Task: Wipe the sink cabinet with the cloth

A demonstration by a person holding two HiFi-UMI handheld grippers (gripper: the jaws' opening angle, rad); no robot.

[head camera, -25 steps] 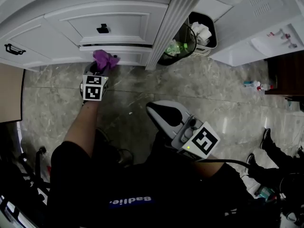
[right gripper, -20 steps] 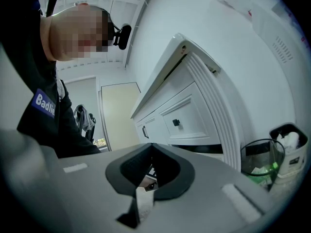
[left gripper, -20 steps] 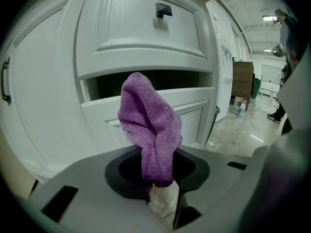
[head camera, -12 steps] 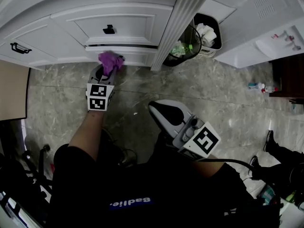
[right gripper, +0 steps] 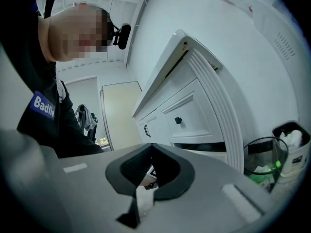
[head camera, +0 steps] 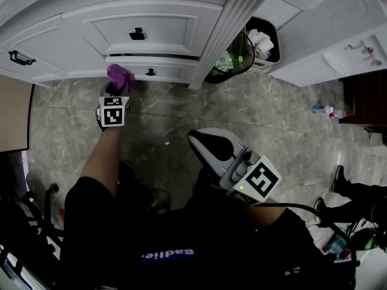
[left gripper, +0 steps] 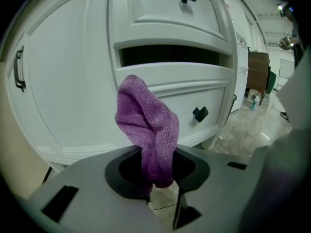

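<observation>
My left gripper (head camera: 115, 88) has its jaws clenched on a purple cloth (left gripper: 146, 125), bunched upright at the front of the lower drawer (left gripper: 194, 89) of the white sink cabinet (head camera: 151, 23). My right gripper (head camera: 204, 141) (jaws pressed together, holding nothing) hangs well back over the grey floor (head camera: 181, 110).

To your right, a dark-rimmed waste bin (head camera: 261, 41) stands on the grey marble floor (head camera: 181, 110) with crumpled white paper inside. Just beside it, a wire basket (head camera: 225, 62) holds green litter. Farther right, a small bottle (head camera: 323, 109) lies on the floor near a dark wooden unit (head camera: 366, 98). A black shoe (head camera: 338, 179) shows near the right edge.
</observation>
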